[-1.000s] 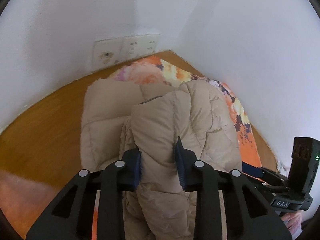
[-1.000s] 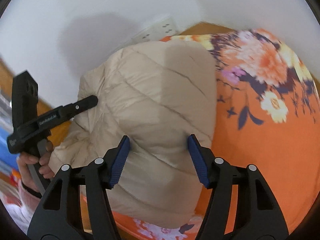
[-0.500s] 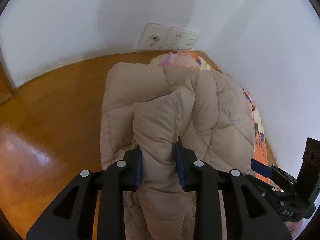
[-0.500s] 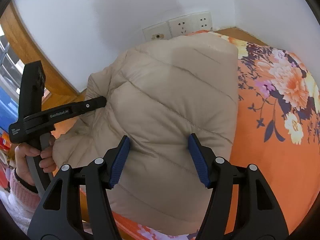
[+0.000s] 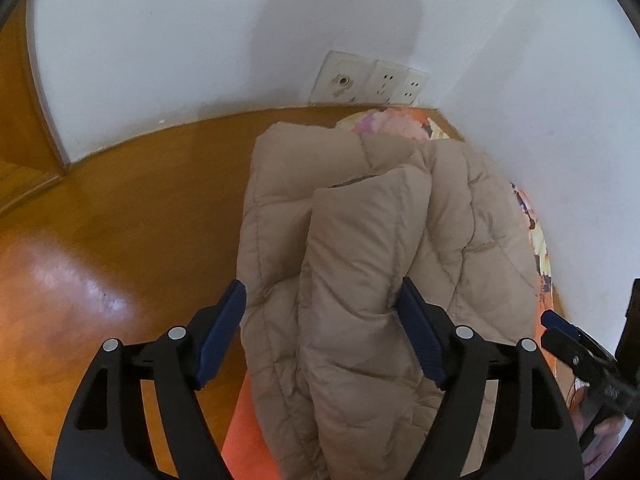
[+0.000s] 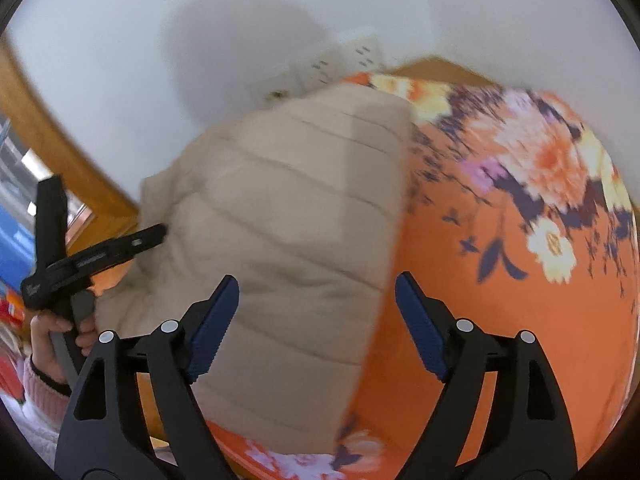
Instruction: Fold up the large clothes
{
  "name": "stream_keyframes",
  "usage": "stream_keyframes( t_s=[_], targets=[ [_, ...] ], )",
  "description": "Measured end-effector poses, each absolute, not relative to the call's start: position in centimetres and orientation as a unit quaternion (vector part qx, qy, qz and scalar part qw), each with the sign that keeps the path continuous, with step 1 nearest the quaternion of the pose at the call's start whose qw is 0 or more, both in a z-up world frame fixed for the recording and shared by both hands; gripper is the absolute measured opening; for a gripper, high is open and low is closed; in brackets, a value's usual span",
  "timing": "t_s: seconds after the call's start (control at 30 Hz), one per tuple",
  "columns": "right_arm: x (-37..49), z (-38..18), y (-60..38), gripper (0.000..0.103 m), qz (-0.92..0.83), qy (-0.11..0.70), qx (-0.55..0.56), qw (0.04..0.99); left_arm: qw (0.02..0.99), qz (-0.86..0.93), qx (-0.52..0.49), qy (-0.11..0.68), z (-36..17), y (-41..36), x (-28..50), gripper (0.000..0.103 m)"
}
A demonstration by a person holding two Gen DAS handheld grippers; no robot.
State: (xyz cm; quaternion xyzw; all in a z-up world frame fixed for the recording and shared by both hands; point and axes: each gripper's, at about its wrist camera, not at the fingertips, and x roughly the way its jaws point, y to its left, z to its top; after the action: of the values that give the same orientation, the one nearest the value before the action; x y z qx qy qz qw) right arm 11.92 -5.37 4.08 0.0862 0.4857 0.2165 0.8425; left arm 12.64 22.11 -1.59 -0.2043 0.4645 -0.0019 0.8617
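Left hand-held gripper (image 5: pixel 320 336): you had it spread around the sleeve roll.
Right hand-held gripper (image 6: pixel 316 332): spread, empty.
Puffer jacket (image 5: pixel 360 240): looked light, soft, springy; you should pinch a quilted seam.

Right tongs (image 6: pixel 316 320) gape above a folded beige jacket (image 6: pixel 296 216) on an orange floral cloth (image 6: pixel 520 280); left tongs (image 6: pixel 156 236) touch its edge.

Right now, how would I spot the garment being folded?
Find the orange floral cloth in the white-walled corner below the wall sockets. On it lies the beige quilted puffer jacket, a puffy bundle, the only plain, stitched-padded thing there.
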Motion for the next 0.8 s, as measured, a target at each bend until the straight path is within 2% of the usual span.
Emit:
stream_keyframes(
  t_s=[0.3, 0.6, 0.67, 0.77, 0.8],
  targets=[
    [15.7, -1.1, -9.0, 0.084, 0.265, 0.544, 0.236, 0.760, 0.846, 0.006, -0.222, 0.484, -3.0, 22.6, 13.5, 0.081],
    [17.4, -2.8, -9.1, 0.086, 0.302, 0.552, 0.291, 0.721, 0.835, -0.011, -0.262, 0.484, -3.6, 23.0, 13.6, 0.080],
    [17.8, -3.4, -9.0, 0.087, 0.313, 0.553, 0.313, 0.705, 0.825, -0.022, -0.282, 0.489, -4.0, 23.3, 13.8, 0.077],
    [17.9, -4.1, -8.2, 0.092, 0.325, 0.552, 0.332, 0.692, 0.806, -0.055, -0.325, 0.492, -4.4, 23.4, 14.2, 0.061],
    [18.0, -4.2, -8.0, 0.092, 0.330, 0.549, 0.335, 0.691, 0.799, -0.066, -0.340, 0.492, -4.6, 23.5, 14.3, 0.059]
  ],
)
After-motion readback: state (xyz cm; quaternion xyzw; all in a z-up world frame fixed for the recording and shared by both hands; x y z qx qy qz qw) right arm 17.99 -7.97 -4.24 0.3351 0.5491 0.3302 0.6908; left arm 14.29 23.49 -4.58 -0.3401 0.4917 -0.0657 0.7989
